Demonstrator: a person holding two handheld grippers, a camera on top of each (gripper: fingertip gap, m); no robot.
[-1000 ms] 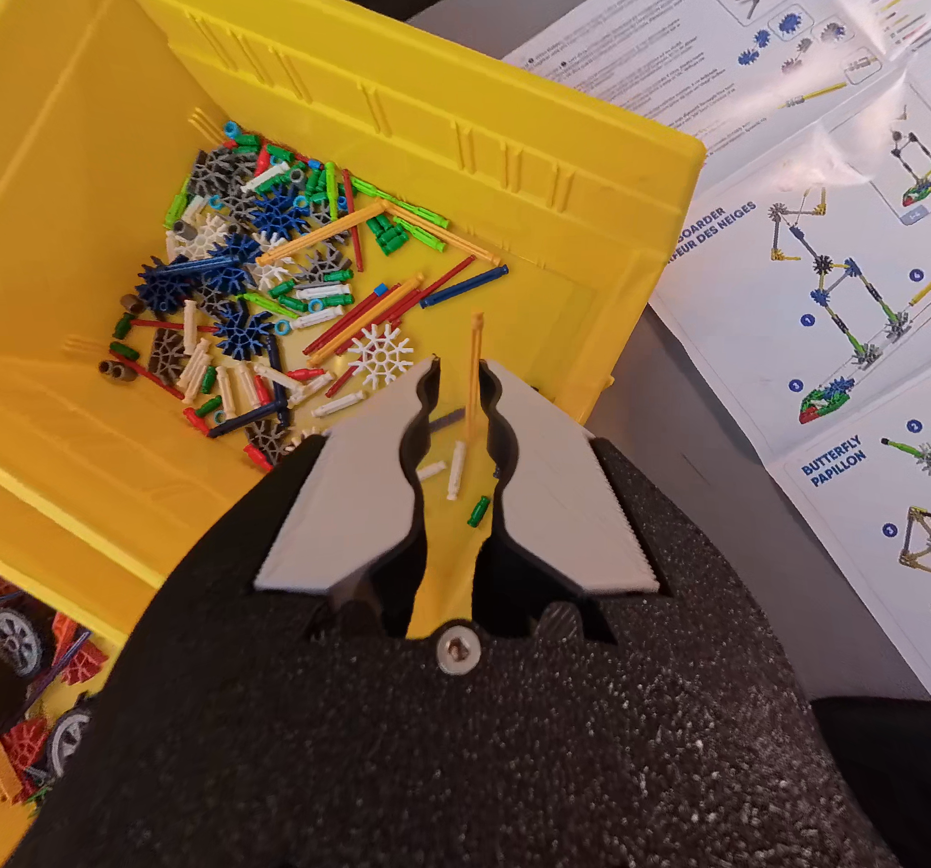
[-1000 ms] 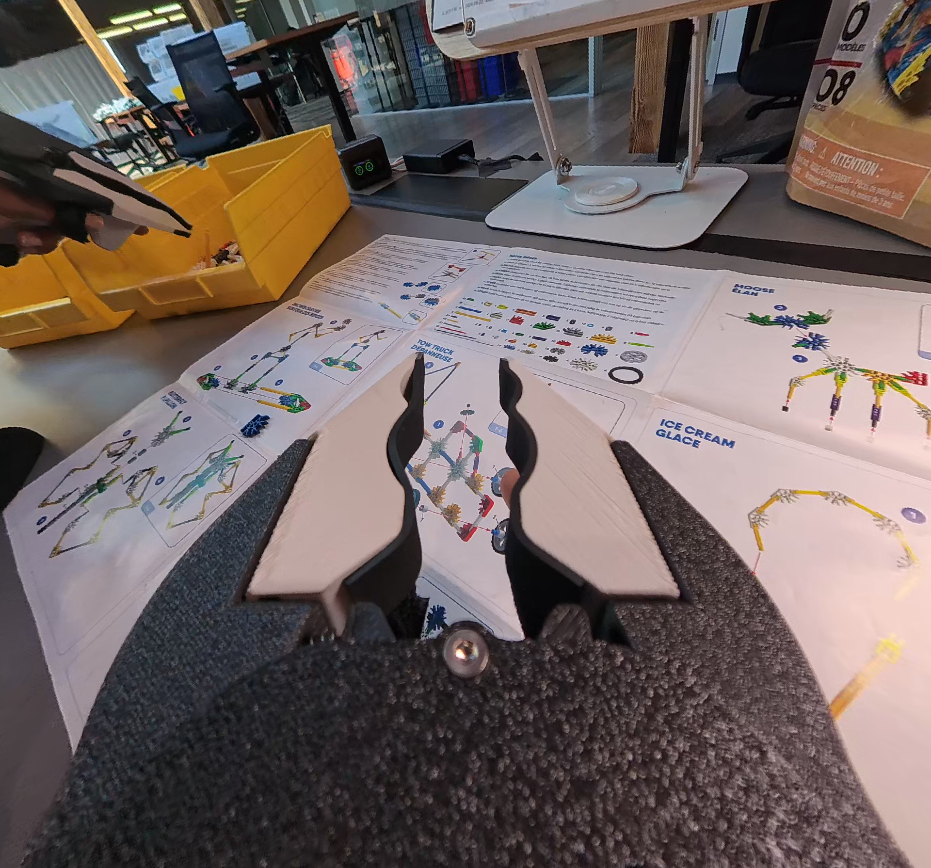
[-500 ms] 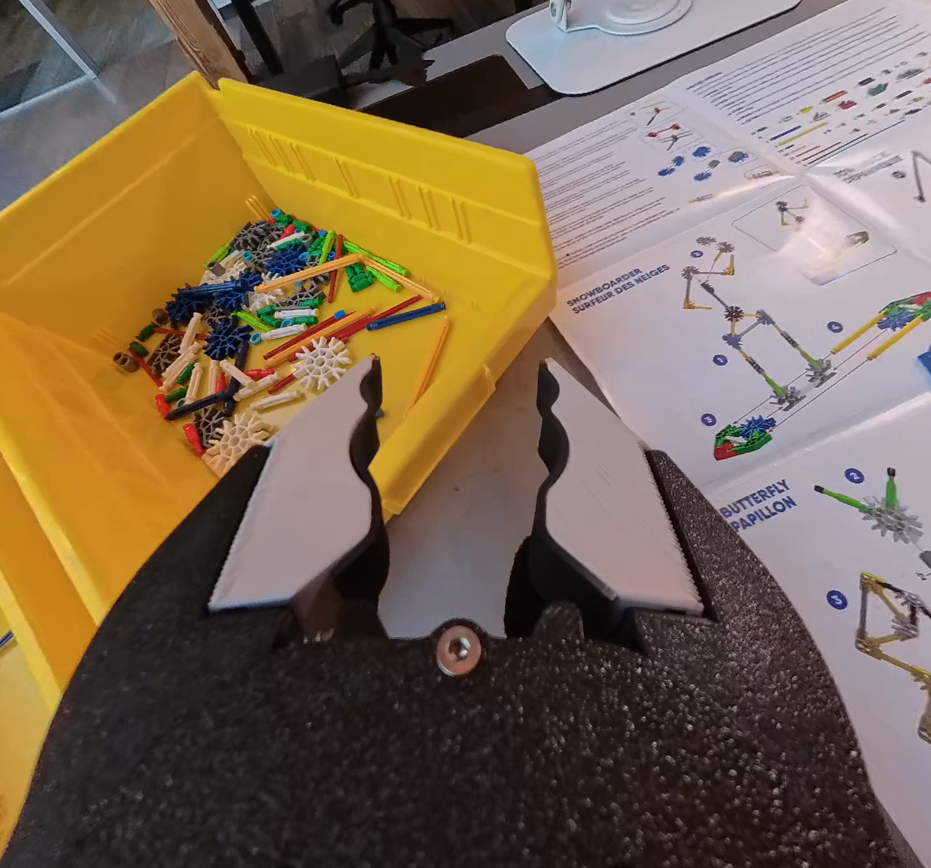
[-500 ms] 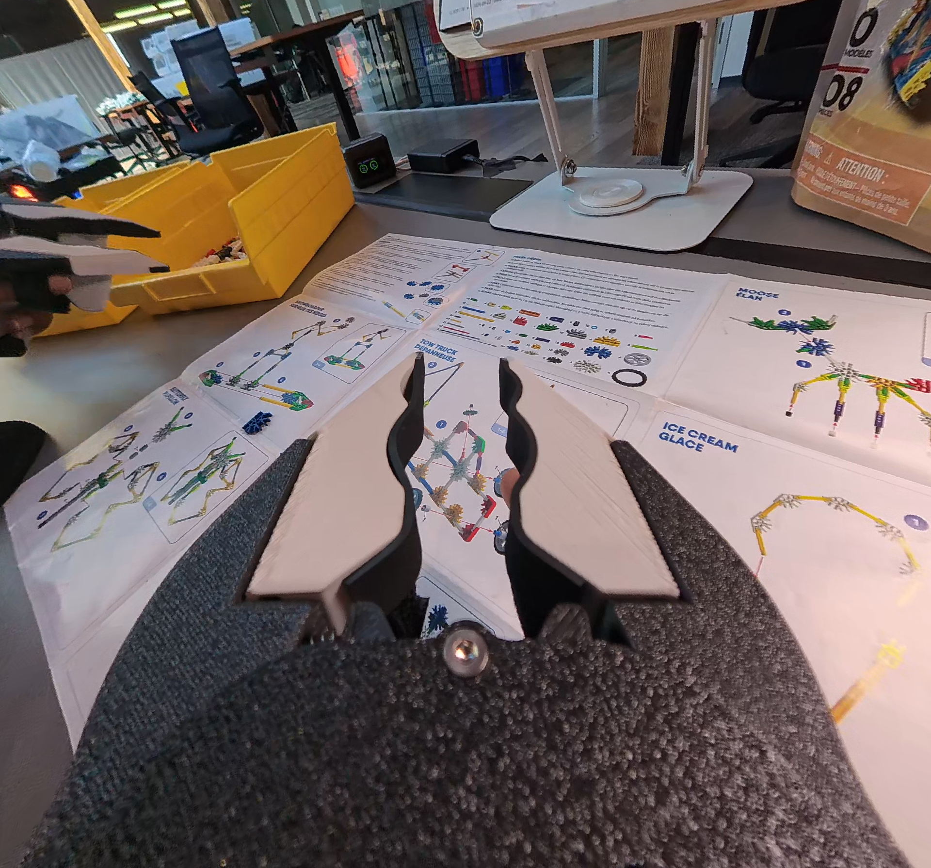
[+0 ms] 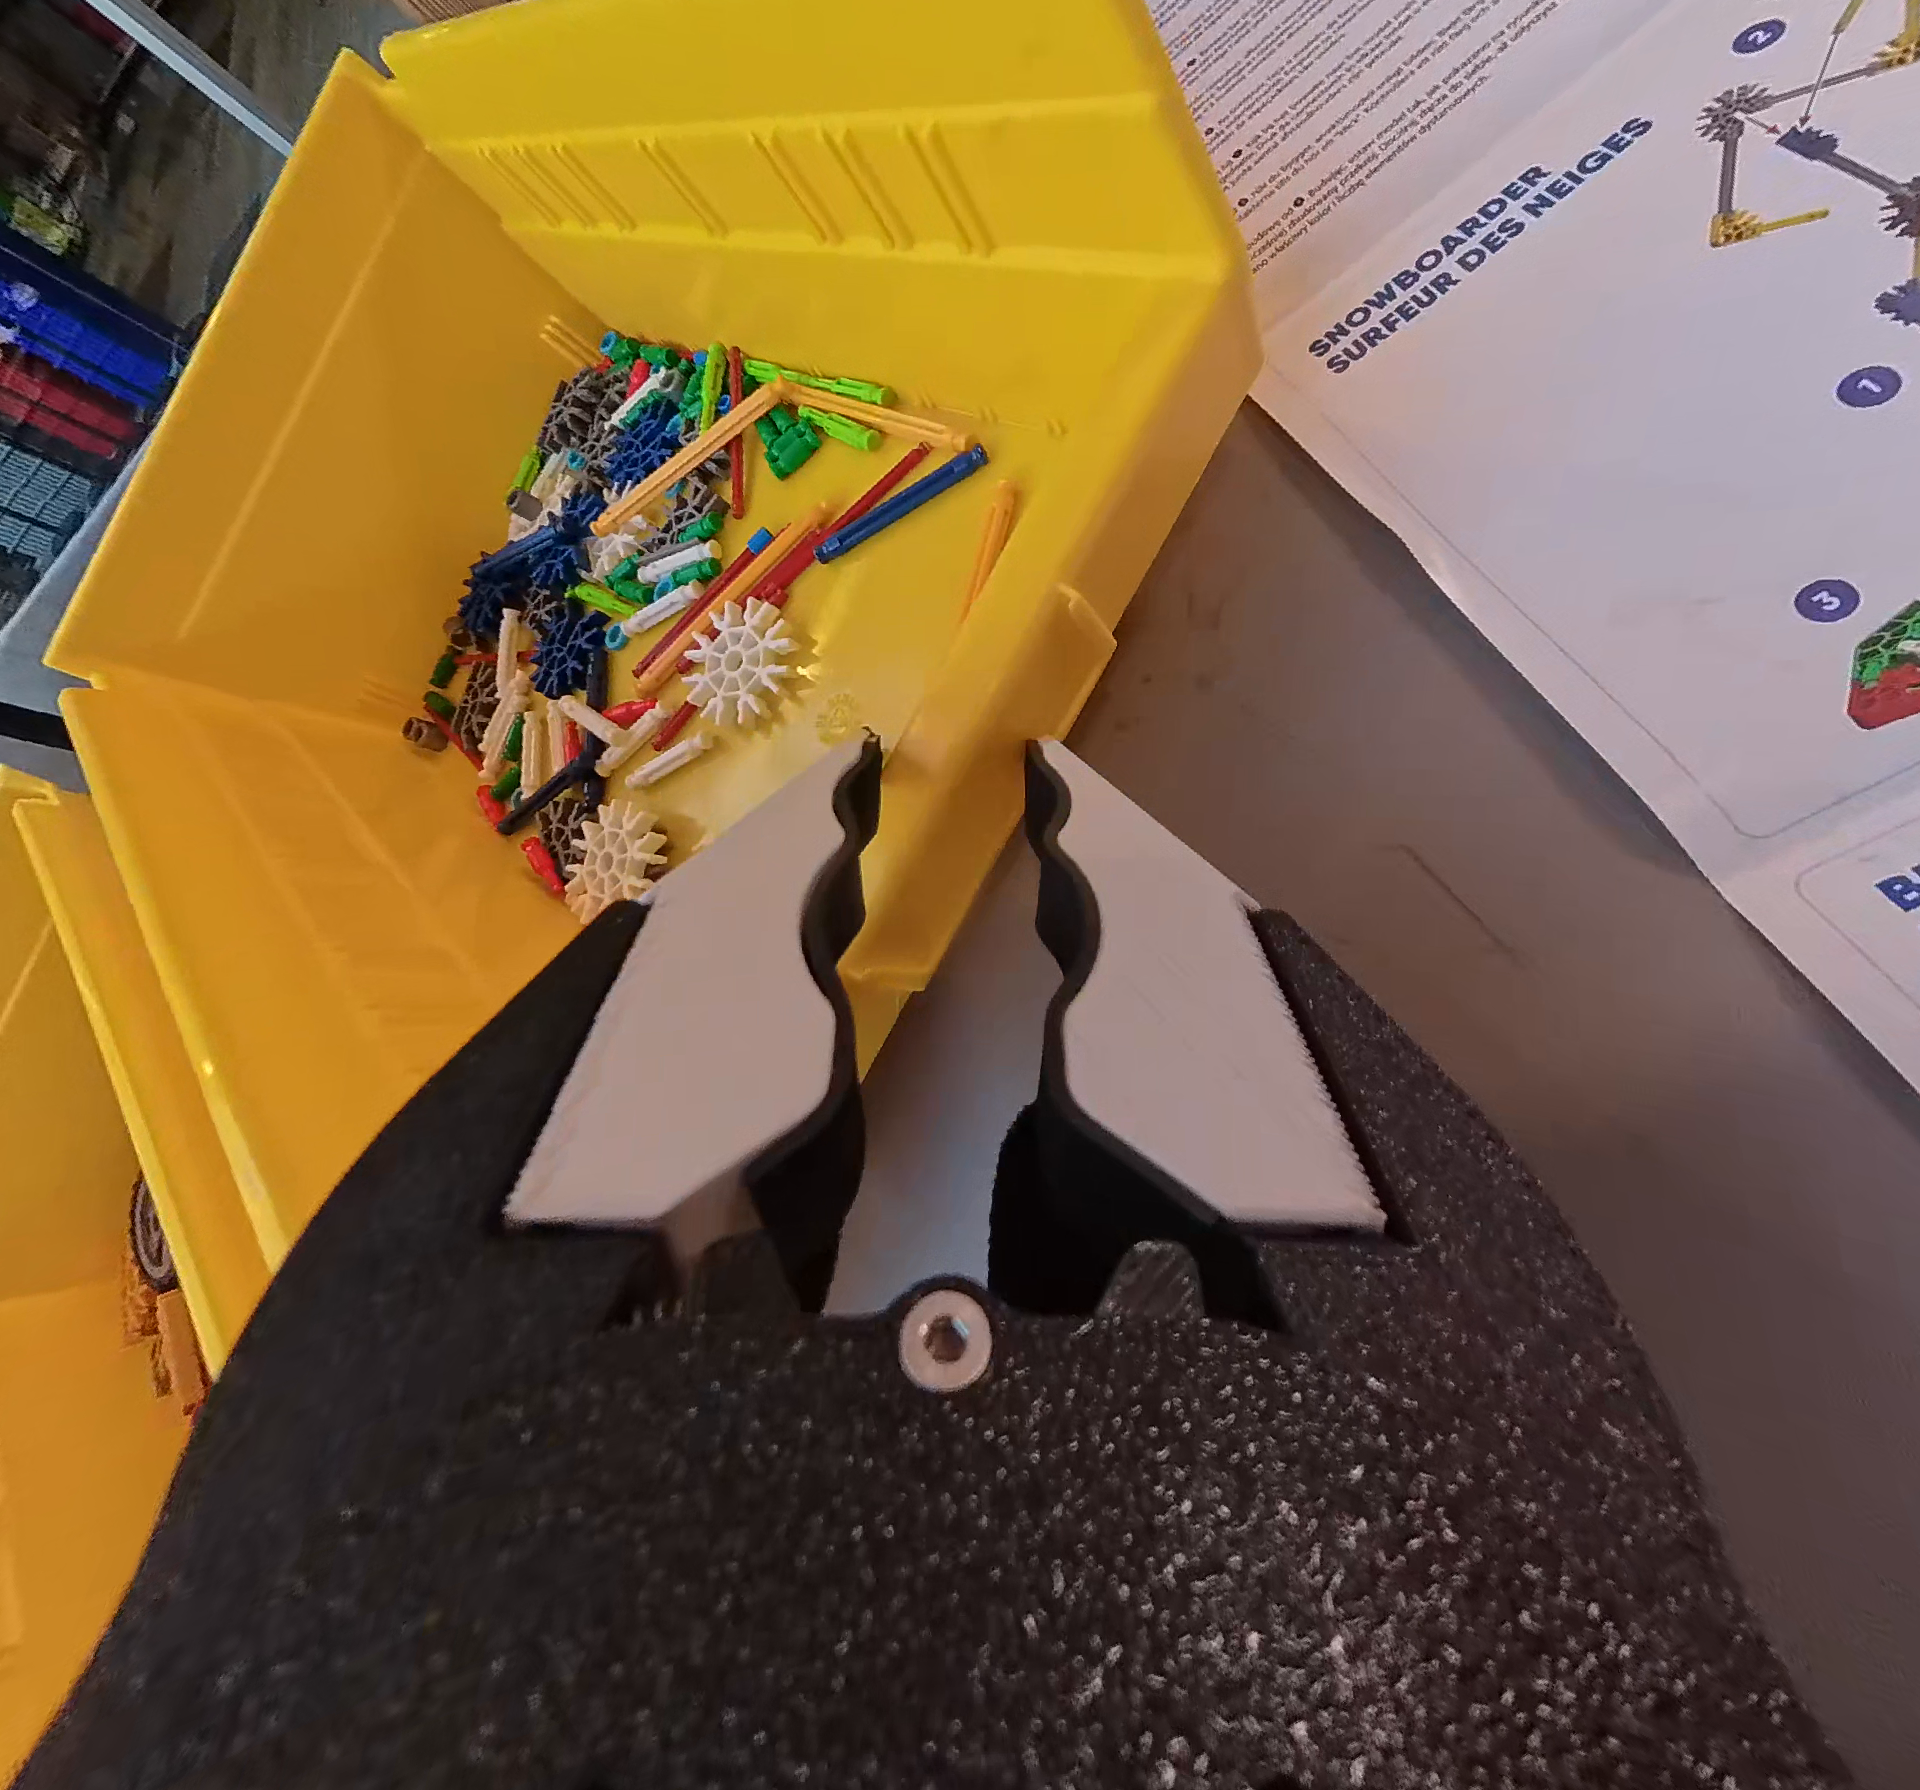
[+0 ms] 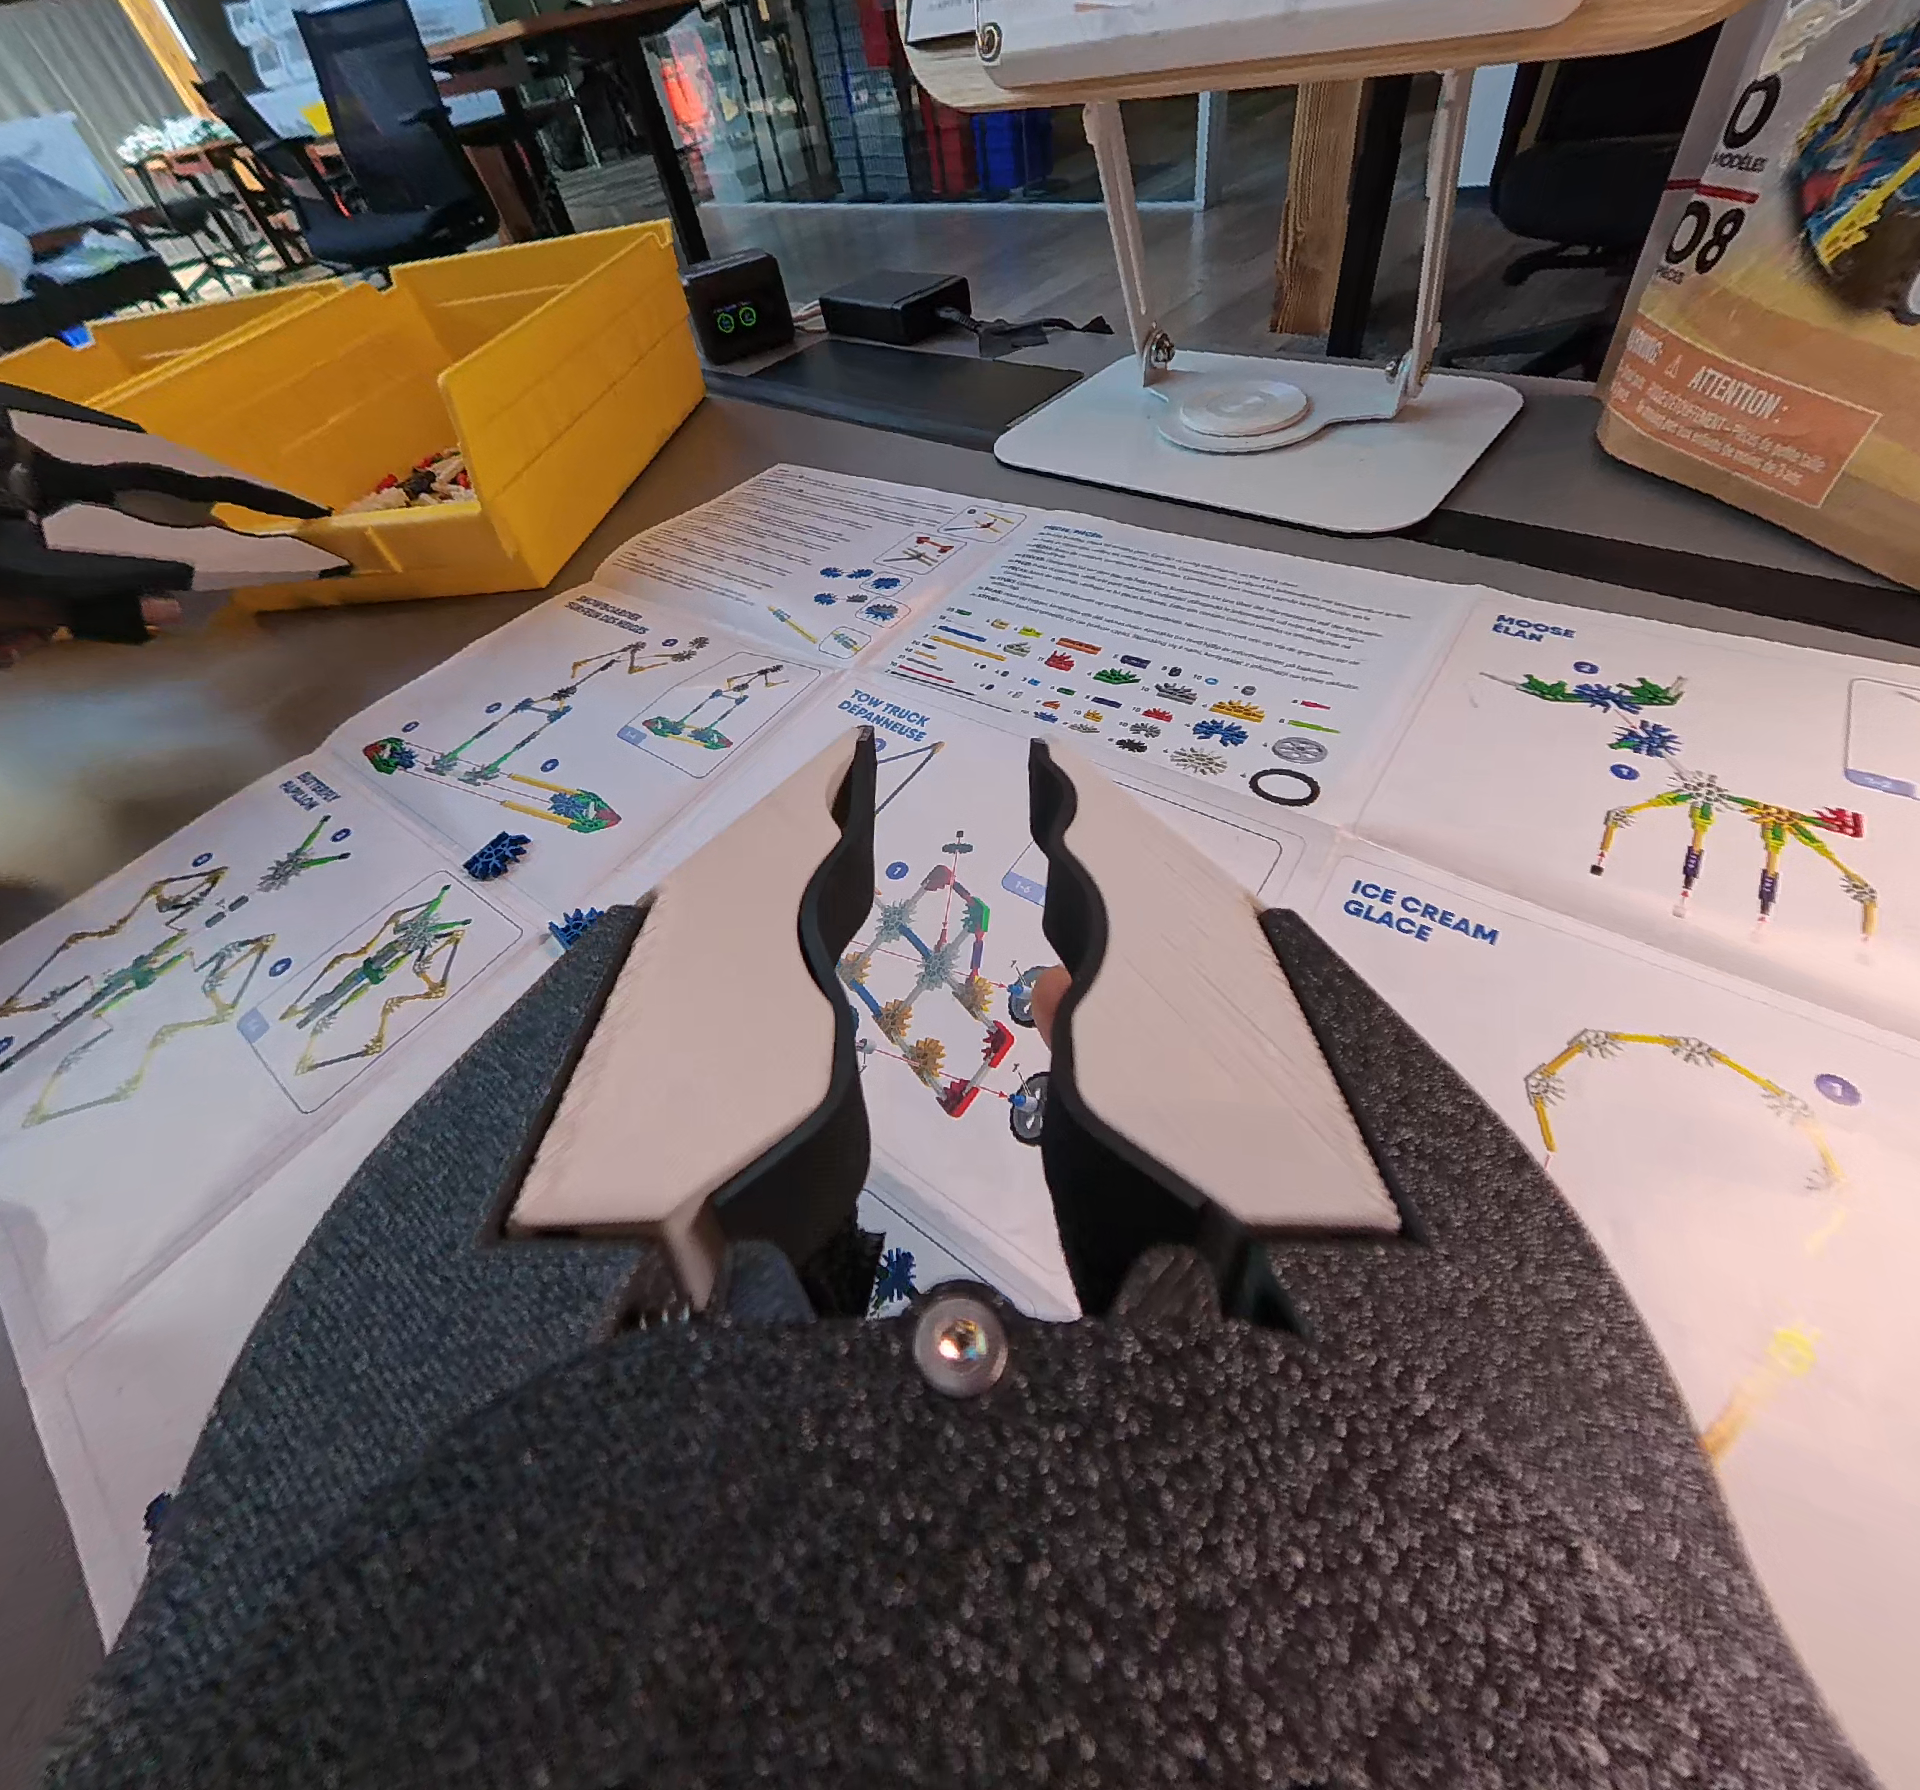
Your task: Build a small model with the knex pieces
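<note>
Grey tabletop (image 6: 166, 701) runs under an unfolded instruction sheet (image 6: 1195, 597), with office chairs and desks behind. At its left edge sits a yellow bin (image 5: 831, 130), its floor strewn with small plastic rods and snowflake-shaped connectors.

Left gripper (image 5: 951, 753) hangs over the bin's near corner, fingers spread apart and holding nothing; the nearest pieces are a white connector (image 5: 743, 658) just ahead of its left fingertip and a thin yellow rod (image 5: 987, 545) lying alone by the bin's right wall. Right gripper (image 6: 945, 753) hovers above the sheet, fingers likewise parted and empty, well apart from the bin. A white stand (image 6: 1268, 431) and a cardboard box (image 6: 1766, 338) stand beyond.

These pieces look light, stiff and smooth, likely to skid on the bin floor; a rod is probably best pinched across its middle, a connector by its rim.
</note>
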